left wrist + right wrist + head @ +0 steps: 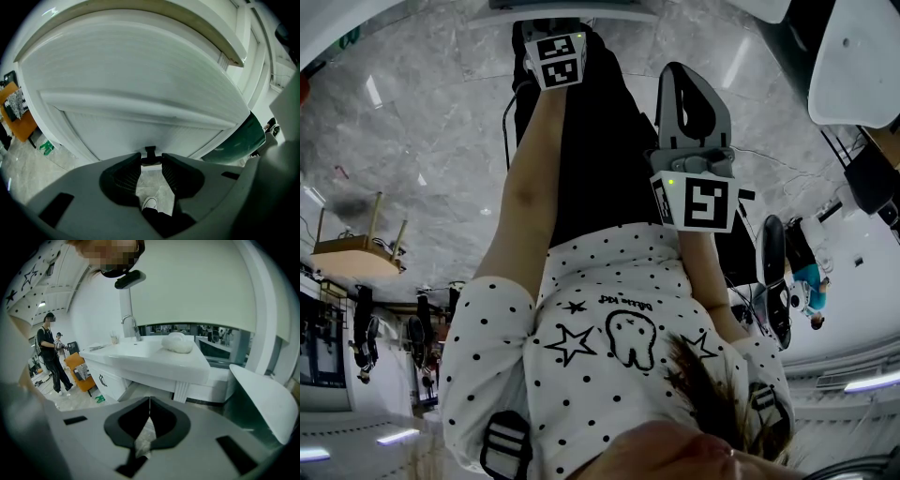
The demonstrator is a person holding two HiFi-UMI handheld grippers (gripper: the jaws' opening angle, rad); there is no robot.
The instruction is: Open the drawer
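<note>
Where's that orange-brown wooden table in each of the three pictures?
Head view: wooden table at the left edge, mid-height; probably the same one.
Left gripper view: table at the far left edge, left of the white cabinet.
Right gripper view: table left of centre, between the standing person and the white counter.
Shared landmark: a small green thing on the floor just right of the table, in both gripper views.

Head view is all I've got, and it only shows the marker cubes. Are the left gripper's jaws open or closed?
Observer: The left gripper has its jaws apart.
Operator: What is in front of it?
Observer: A small dark handle on a white cabinet front sits right at the jaw tips. I cannot tell if they touch it.
Operator: And the right one?
Observer: The right gripper is shut and empty, facing a white counter with a tap.
</note>
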